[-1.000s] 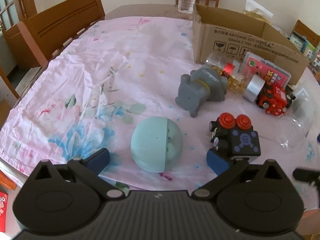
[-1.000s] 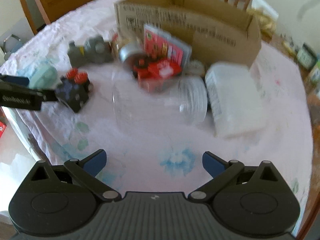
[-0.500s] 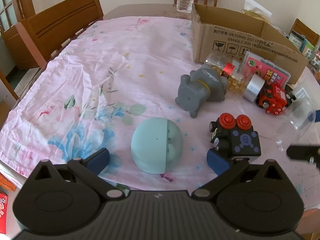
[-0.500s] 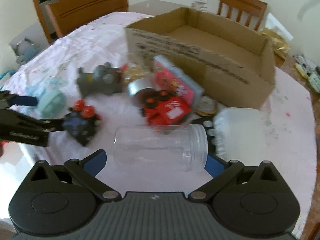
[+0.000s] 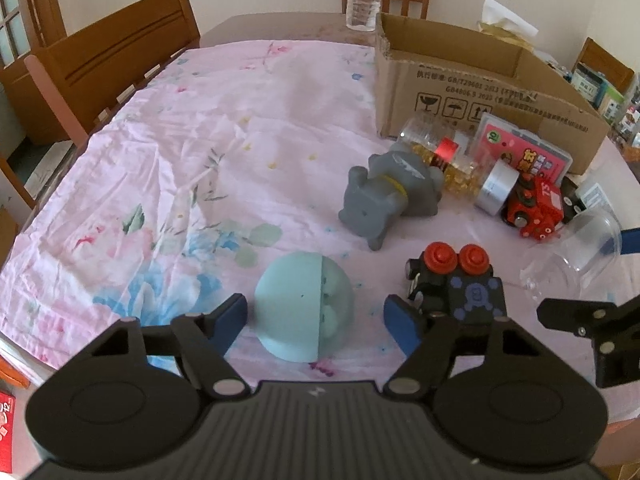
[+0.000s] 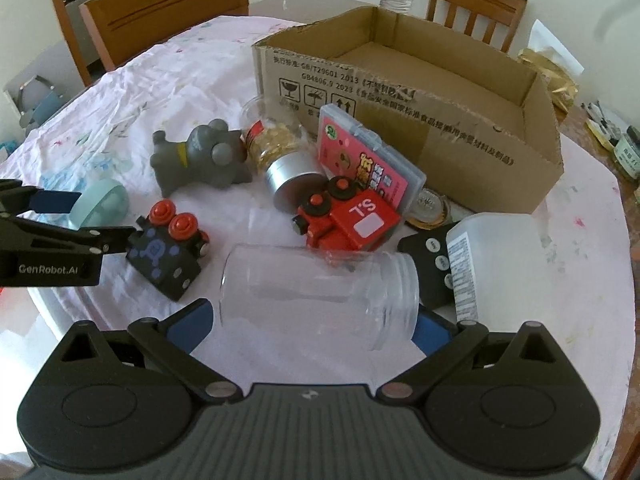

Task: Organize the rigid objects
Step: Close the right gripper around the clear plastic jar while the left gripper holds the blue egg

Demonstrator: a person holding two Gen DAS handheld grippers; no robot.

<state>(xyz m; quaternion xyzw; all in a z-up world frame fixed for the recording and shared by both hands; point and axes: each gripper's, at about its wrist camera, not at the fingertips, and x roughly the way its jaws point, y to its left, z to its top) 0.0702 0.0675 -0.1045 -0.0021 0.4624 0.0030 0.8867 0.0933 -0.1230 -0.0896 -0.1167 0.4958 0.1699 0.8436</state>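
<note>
On the flowered pink cloth (image 5: 168,168), at the near left, a smooth mint dome (image 5: 305,306) sits between the spread blue fingers of the left gripper (image 5: 316,320), which touch nothing. Right of it stand a blocky black toy (image 6: 168,248) with red knobs, a rubbery grey animal (image 6: 200,158) and a red engine (image 6: 348,218). The right gripper (image 6: 316,322) brackets a clear ribbed jar (image 6: 320,292) lying on its side; whether the pads press it is unclear. Beyond lies an open cardboard box (image 6: 404,92).
</note>
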